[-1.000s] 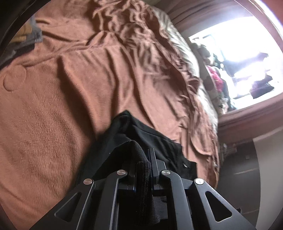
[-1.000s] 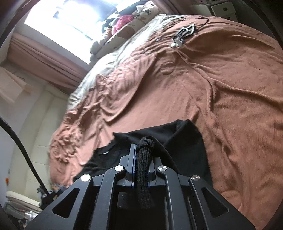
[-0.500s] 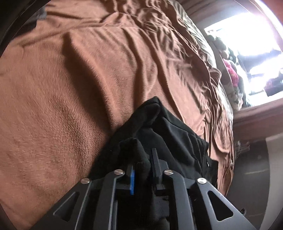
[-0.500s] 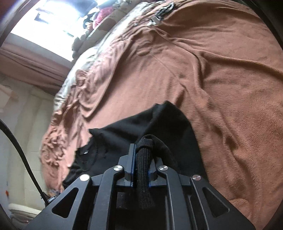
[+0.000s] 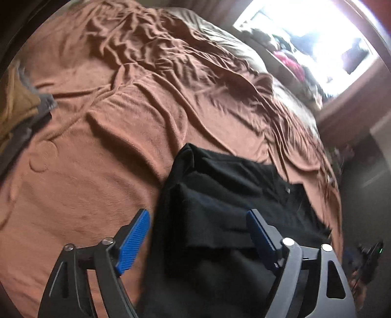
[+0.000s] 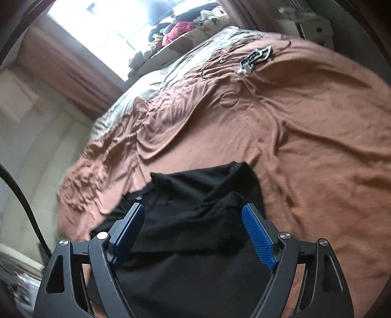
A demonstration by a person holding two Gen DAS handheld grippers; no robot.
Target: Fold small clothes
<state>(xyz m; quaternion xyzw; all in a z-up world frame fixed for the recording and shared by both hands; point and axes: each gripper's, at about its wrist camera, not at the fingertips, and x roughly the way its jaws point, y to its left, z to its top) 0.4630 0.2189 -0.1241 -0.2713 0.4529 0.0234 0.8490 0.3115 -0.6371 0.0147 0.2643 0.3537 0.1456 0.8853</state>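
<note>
- Overall, one black garment (image 5: 220, 195) is seen lying on a brown blanket (image 5: 110, 146) that covers a bed; the garment appears folded over itself, with a layered edge running across it.
- No brand, label text or other writing can be read in either view. A small pale tag (image 5: 287, 190) is noted on the garment, too small to be made out.
- Left gripper (image 5: 199, 230): jaws have just been opening and are spread wide. Two blue ribbed pads (image 5: 134, 239) are counted. The garment lies below and ahead of the gap between them, gripped by neither pad.
- Right gripper (image 6: 193, 225): jaws likewise have just been opening and stand wide apart. Two blue pads (image 6: 259, 237) are counted. The black garment (image 6: 202, 208) is spread beneath and between them, released.
- Beyond the left gripper, far to its left, one stack of folded cloth (image 5: 17, 107) in tan and grey is noted at the blanket's edge.
- Well ahead of the right gripper, one small metal-looking item (image 6: 254, 58) lies on the blanket (image 6: 305, 134), with a thin cord beside it; what it is cannot be told.
- One bright window (image 6: 117, 22) is seen past the bed, with a heap of mixed items (image 6: 180, 31) on the sill, uncounted owing to blur.
- One black cable (image 6: 22, 203) is seen to the left of the right gripper.
</note>
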